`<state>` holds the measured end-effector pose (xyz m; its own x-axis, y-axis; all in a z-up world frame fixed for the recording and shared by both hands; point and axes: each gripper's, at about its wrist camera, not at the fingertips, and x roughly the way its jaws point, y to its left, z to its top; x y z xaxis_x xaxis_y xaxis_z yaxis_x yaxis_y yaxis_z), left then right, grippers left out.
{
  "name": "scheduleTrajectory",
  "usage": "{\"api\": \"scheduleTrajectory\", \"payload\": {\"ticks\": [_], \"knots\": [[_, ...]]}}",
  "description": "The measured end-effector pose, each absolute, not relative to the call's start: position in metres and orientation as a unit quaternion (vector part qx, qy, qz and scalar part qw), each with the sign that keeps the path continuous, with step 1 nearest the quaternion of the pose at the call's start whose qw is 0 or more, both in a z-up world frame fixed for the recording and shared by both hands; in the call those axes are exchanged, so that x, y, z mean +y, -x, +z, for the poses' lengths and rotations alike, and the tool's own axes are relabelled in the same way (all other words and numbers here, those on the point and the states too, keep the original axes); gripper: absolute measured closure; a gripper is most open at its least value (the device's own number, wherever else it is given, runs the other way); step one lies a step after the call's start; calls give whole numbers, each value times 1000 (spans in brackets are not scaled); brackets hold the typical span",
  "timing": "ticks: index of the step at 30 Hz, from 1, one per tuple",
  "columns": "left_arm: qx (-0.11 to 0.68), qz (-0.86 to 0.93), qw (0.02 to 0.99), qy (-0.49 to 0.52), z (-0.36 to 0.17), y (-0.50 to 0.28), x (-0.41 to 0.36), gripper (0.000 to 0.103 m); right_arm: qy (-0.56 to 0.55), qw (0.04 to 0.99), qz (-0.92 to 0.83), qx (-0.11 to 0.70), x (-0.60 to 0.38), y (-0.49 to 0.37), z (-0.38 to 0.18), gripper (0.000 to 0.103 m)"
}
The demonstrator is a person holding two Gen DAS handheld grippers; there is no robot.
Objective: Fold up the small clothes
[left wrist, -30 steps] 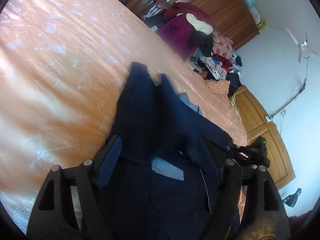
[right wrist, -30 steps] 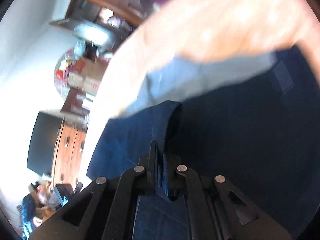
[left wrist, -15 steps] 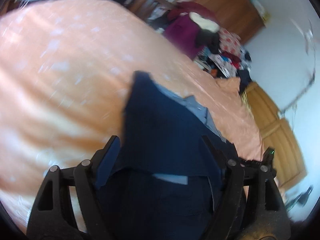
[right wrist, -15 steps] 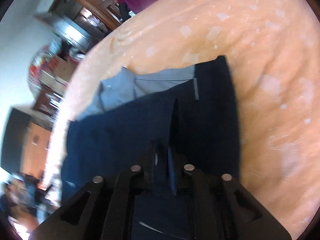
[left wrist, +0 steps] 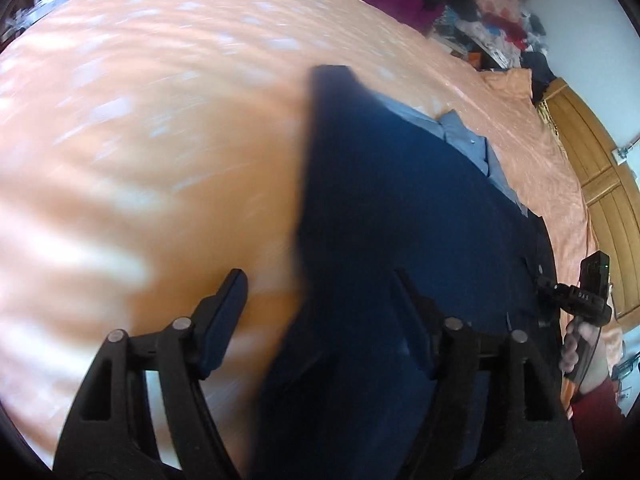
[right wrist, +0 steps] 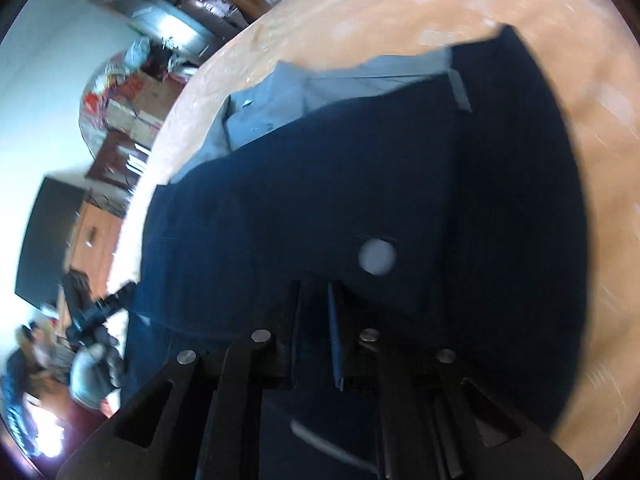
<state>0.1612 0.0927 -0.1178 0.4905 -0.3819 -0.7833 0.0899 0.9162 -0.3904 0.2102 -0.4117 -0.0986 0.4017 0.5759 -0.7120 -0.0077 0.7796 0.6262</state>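
1. The dark navy blue fabric shirt (left wrist: 400, 200) is lying spread on the peach printed bed cover (left wrist: 140, 140); one layer is lying doubled over another, and its lighter blue inner side (left wrist: 460, 136) is showing along the far edge, probably because the top layer is not reaching that far.
2. The left gripper (left wrist: 320, 280) is hanging low over the shirt's near left edge, its black jaws standing wide and closing; the cloth's edge is lying between them, under the right finger, but no pad is pressing on it; I judge it is lining up on that edge so as to take it for the next fold.
3. The right gripper (right wrist: 314, 286) is pointing down onto the folded navy layer, just short of a small pale round button (right wrist: 376, 256); its jaws are nearly together and closing; dark cloth is lying in and around the narrow gap, yet I cannot tell whether it is being pinched.
4. Both grippers are working from the near side, well apart across the shirt's width, likely so that the fold is running straight.
5. The fold is looking partly made; squaring the layers is seeming the step in hand.
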Motion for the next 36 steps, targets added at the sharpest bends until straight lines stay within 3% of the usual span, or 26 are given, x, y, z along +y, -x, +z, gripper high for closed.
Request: {"api": "scheduleTrajectory", "payload": {"ticks": [3, 6, 9, 13, 23, 36], "knots": [[475, -103, 855, 181, -113, -120, 143, 29, -235, 808, 147, 521, -428, -187, -85, 86], [454, -74, 864, 203, -95, -79, 173, 27, -200, 824, 133, 513, -432, -156, -61, 59], [441, -73, 872, 199, -79, -33, 178, 24, -188, 838, 139, 492, -440, -95, -26, 57], [429, -126, 864, 231, -76, 16, 168, 22, -209, 835, 144, 487, -448, -20, -2, 39], [447, -207, 816, 304, -108, 85, 156, 21, -239, 789, 140, 548, -457, 117, -22, 38], [473, -208, 796, 316, -133, 110, 170, 21, -237, 757, 153, 589, -429, 144, -56, 37]]}}
